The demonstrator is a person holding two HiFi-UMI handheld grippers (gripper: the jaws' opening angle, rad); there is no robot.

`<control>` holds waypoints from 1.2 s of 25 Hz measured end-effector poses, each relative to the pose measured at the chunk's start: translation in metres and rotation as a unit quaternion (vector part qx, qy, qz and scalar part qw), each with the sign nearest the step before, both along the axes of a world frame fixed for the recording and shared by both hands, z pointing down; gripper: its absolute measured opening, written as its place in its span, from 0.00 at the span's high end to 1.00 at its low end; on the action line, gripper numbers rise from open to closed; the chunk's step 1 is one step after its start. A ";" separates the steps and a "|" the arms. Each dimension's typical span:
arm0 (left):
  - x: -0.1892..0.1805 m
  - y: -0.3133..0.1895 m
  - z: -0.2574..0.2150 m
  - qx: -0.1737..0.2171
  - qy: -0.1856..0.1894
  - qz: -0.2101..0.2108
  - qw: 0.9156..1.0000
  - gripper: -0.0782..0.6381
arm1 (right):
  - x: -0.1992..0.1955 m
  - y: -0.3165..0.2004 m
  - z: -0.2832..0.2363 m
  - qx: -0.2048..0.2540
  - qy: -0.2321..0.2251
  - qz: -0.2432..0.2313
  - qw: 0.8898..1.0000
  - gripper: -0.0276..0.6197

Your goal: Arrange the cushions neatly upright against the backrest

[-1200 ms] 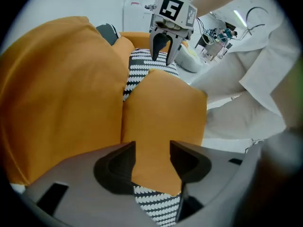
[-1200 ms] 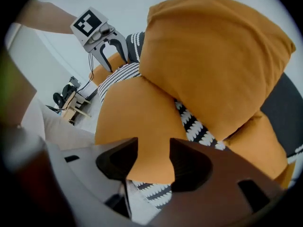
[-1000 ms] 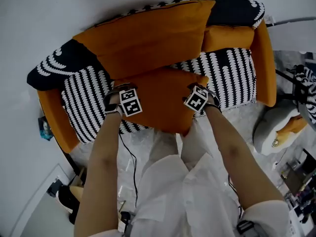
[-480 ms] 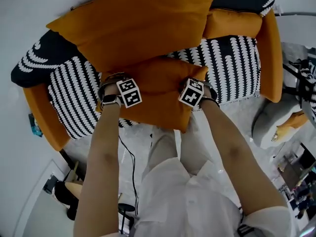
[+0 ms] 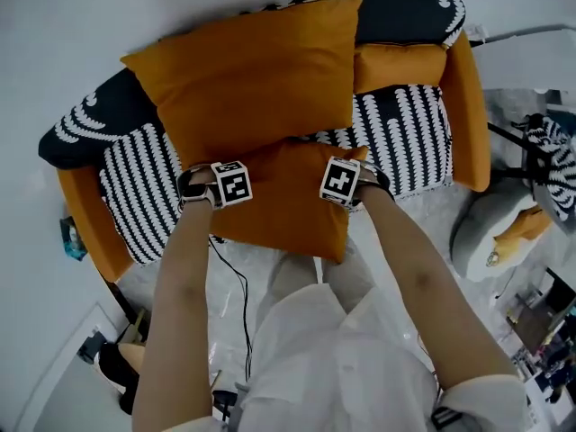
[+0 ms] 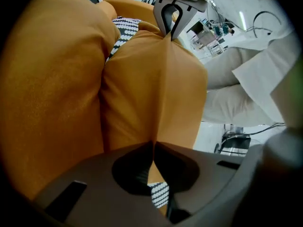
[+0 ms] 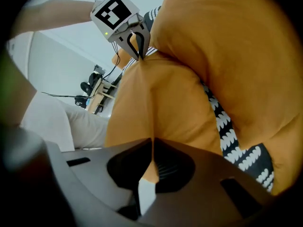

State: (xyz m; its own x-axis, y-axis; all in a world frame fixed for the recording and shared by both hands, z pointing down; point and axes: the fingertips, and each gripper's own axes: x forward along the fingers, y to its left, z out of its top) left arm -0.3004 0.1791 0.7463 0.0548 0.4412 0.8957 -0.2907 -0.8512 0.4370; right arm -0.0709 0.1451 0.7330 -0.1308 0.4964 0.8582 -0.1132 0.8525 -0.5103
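Left gripper: my left gripper point(image 6: 154, 144) has just been closing. I now see its jaws pinched together on a fold of the small orange cushion point(image 5: 286, 207), at that cushion's upper left corner in the head view.
Right gripper: my right gripper point(image 7: 152, 142) has likewise just been closing. Its jaws are clamped on the same cushion's fabric, at the upper right corner.
Fabric between them: each gripper view shows me a taut crease in the cloth, running from one gripper's jaws across to the other's.
Small orange cushion: it sits at the front middle of the sofa point(image 5: 409, 129). Its lower corner hangs past the seat edge toward my legs. Its top edge presses against the bottom of the large orange cushion point(image 5: 247, 75).
Large orange cushion: it leans against the backrest point(image 5: 400, 14), left of centre, with its top edge level with the backrest's top.
Third cushion: a smaller orange third cushion point(image 5: 400, 66) stands against the backrest at the right end, just beside the orange armrest point(image 5: 472, 106).
Sofa: the seat is black-and-white patterned, the backrest is black, and the sides are orange.
Arms: my bare forearms point(image 5: 184, 277) reach down to both grippers, roughly side by side.
Floor: a dark cable point(image 5: 241, 304) trails over the pale floor point(image 5: 171, 277) beside my left forearm.
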 end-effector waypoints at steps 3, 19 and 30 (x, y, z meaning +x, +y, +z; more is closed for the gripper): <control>0.024 0.022 -0.013 -0.043 0.019 -0.020 0.999 0.86 | 0.025 0.005 -0.016 -0.047 0.021 -0.019 0.999 0.94; 0.164 0.058 -0.044 -0.087 0.069 0.006 0.994 0.87 | 0.148 -0.002 -0.077 -0.132 0.094 -0.048 0.986 0.94; 0.140 0.120 -0.079 -0.053 0.043 -0.118 0.991 0.87 | 0.126 0.049 -0.085 -0.084 0.054 -0.079 0.992 0.94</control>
State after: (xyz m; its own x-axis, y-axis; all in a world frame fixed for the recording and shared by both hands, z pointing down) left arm -0.1605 0.2992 0.6674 0.2415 0.4989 0.8323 -0.4344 -0.7114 0.5525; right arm 0.0547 0.1944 0.6483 0.0488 0.6409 0.7661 -0.0466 0.7676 -0.6392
